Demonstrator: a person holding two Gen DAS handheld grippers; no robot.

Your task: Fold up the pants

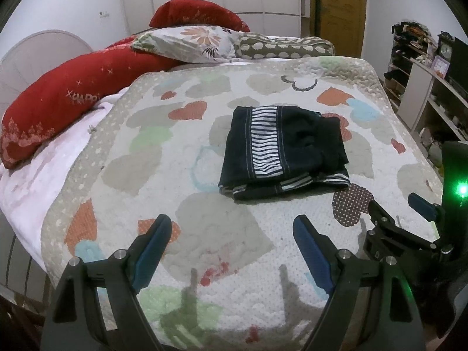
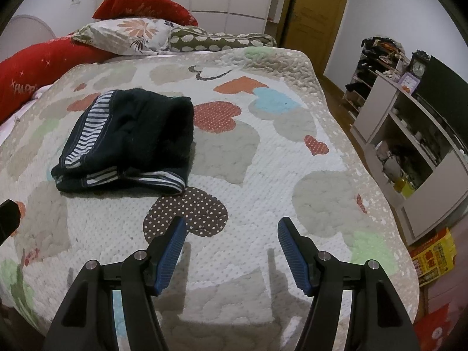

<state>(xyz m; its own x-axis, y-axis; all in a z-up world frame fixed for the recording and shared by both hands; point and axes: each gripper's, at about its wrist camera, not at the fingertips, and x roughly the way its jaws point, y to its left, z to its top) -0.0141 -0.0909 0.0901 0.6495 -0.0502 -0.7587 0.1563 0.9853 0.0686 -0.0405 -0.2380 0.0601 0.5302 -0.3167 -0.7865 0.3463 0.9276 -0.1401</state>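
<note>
The dark navy pants (image 1: 285, 150) with white-striped side bands lie folded into a compact stack on the heart-patterned quilt (image 1: 204, 219). They also show in the right wrist view (image 2: 128, 143), up and to the left. My left gripper (image 1: 232, 225) is open and empty, held above the quilt just short of the pants' near edge. My right gripper (image 2: 231, 228) is open and empty, over the quilt to the right of the pants. The right gripper also shows in the left wrist view (image 1: 395, 207) at the right edge.
Red pillows (image 1: 73, 99), a floral pillow (image 1: 187, 42) and a spotted bolster (image 1: 283, 46) lie at the bed's head. White shelves (image 2: 409, 146) with clutter stand right of the bed. A yellow box (image 2: 433, 256) sits on the floor. A wooden door (image 2: 316, 14) is behind.
</note>
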